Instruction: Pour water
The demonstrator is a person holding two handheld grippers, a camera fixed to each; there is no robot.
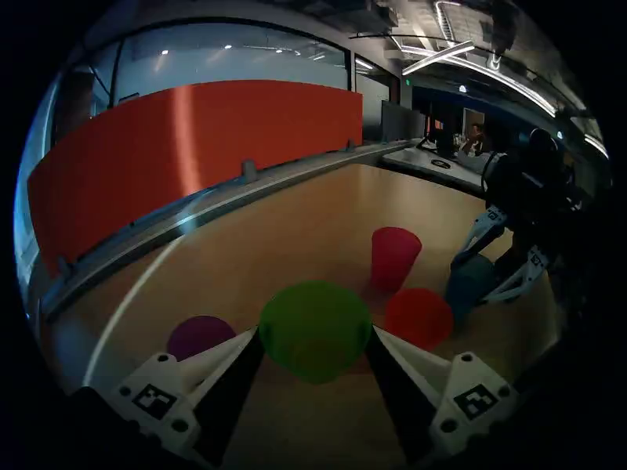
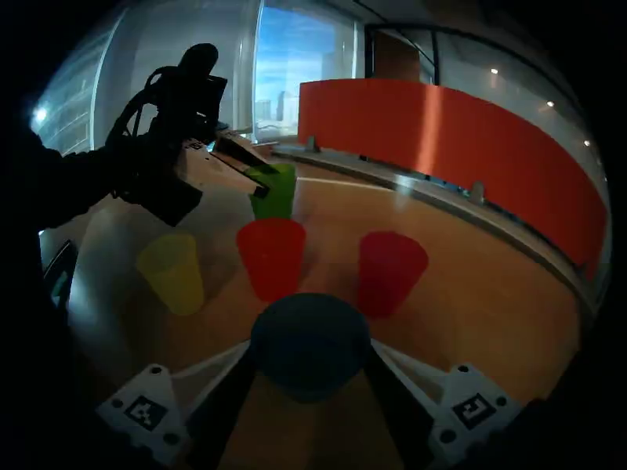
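The wooden tabletop [image 1: 313, 211] is carrying all the cups. An orange partition [image 1: 196, 149] is running along its far edge, with glazing rising behind it.

The left gripper [image 1: 313, 335] is pressing both fingers against a green cup [image 1: 315, 321]. This cup is covering the stretch of tabletop directly ahead. The left finger is hiding the lower right of a purple cup [image 1: 196, 335].

The right gripper [image 2: 309, 350] is pressing both fingers against a blue cup [image 2: 309, 337]. In the right gripper view this cup's rim is meeting the base of a red cup [image 2: 272, 254].

The red cup is standing upright in the middle of the tabletop. A pink cup [image 2: 389, 270] is standing just beside it, toward the partition edge, and a yellow cup [image 2: 172, 272] is standing on its other side.

A person's dark sleeve [image 2: 70, 184] is reaching in behind the left gripper. Whether the two held cups are resting on the tabletop or raised cannot be told, and no water is discernible.
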